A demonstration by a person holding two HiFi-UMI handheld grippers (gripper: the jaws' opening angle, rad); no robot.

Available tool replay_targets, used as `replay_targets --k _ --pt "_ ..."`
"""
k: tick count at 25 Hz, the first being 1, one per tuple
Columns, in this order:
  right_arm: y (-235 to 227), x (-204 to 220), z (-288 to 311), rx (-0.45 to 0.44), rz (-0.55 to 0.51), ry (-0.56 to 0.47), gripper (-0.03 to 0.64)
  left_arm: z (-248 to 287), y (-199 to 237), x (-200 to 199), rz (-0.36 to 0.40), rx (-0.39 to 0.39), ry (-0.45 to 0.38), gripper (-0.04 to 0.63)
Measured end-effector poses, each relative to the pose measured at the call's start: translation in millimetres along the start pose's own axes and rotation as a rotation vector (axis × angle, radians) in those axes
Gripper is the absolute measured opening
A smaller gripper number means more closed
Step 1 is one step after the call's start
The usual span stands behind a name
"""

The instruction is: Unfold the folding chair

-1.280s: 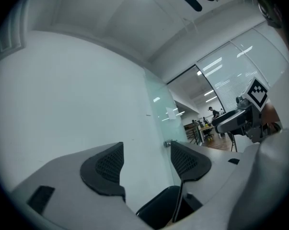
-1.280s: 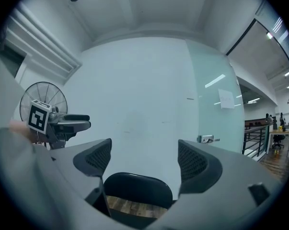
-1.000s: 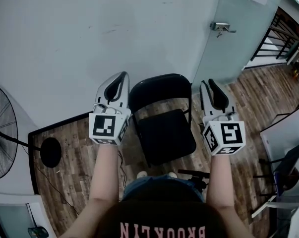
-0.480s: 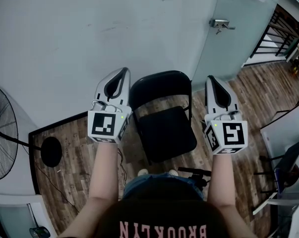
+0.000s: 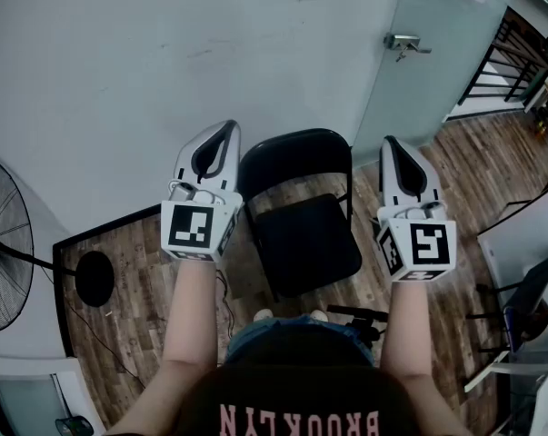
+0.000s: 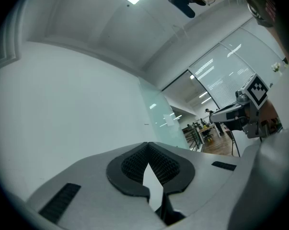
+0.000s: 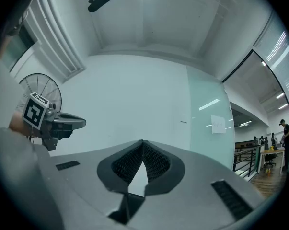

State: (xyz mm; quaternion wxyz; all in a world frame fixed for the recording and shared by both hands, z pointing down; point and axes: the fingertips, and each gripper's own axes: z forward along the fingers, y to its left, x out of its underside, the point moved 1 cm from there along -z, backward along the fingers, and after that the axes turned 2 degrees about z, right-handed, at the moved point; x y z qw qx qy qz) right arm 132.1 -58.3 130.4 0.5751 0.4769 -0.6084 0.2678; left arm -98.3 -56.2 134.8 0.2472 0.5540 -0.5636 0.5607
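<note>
A black folding chair [image 5: 305, 243] stands opened out on the wood floor in the head view, its seat flat and its backrest [image 5: 292, 157] toward the pale wall. My left gripper [image 5: 226, 127] hovers to the left of the backrest, shut and empty. My right gripper [image 5: 389, 140] hovers to the right of it, also shut with nothing between the pads. Neither touches the chair. In the left gripper view the closed tips [image 6: 147, 143] point at the wall; the right gripper view shows its closed tips [image 7: 142, 141] the same way.
A standing fan [image 5: 1, 243] with a round base [image 5: 94, 278] is at the left. A glass door with a handle [image 5: 403, 44] is at the upper right, a railing [image 5: 501, 71] beyond it. Another dark chair [image 5: 528, 307] sits at the right edge.
The right gripper's jaws, slightly apart a second ago, have closed on nothing. Both grippers have crept slightly farther from me; the chair has not moved.
</note>
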Motion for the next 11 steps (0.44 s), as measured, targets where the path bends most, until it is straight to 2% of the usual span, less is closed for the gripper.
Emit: replay_targets --k 11 --pt "1.9 2.7 -1.4 0.008 -0.013 0.006 0.003 -1.7 1.9 -3.7 0.004 -0.003 -0.011 0.003"
